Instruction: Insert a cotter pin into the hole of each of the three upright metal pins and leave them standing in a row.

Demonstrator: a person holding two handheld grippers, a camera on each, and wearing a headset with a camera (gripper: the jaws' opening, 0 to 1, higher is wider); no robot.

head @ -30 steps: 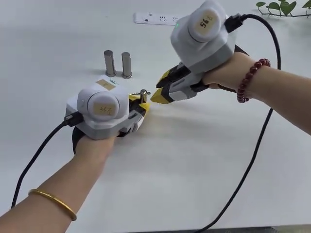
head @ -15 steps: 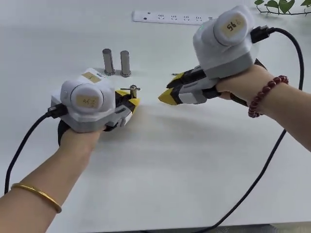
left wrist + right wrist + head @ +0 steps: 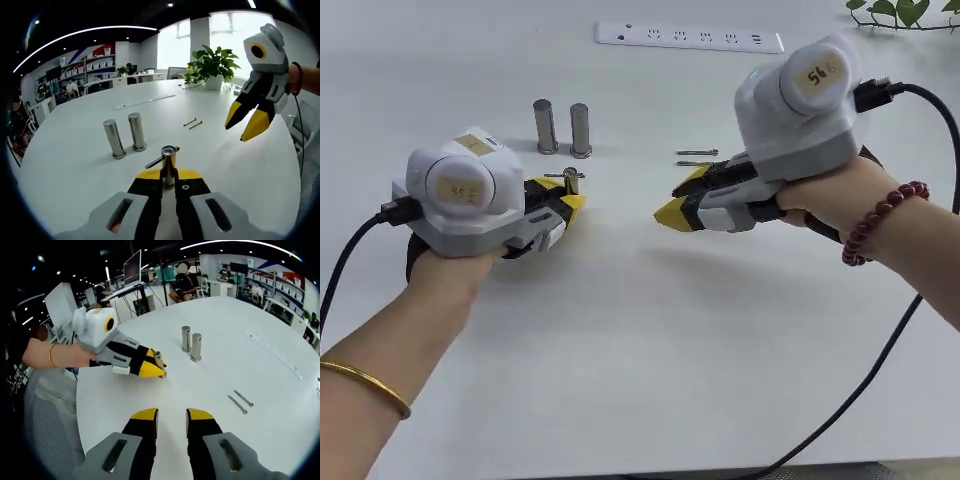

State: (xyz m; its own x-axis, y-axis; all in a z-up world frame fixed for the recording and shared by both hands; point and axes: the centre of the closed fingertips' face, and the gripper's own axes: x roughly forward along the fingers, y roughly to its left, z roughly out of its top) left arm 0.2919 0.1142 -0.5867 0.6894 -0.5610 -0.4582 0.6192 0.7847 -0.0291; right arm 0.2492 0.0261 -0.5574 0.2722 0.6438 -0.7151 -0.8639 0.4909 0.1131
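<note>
we see left gripper (image 3: 570, 200) clamped on a metal pin (image 3: 169, 160) with a cotter pin (image 3: 155, 161) through its hole, right gripper (image 3: 672, 212) jaws narrowly apart, empty, two bare upright pins (image 3: 546, 127) mid-tabletop, loose cotter pins (image 3: 697, 153) beside, power strip (image 3: 690, 38) at far edge

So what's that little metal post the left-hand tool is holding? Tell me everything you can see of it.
It is a short, shiny, steel-looking post with a flat cap, standing upright. The left gripper has its yellow-tipped black jaws shut on the lower part, hiding the base. A thin cotter pin runs sideways through it just under the cap. Two similar posts stand on the white table beyond it, not touching it.
</note>
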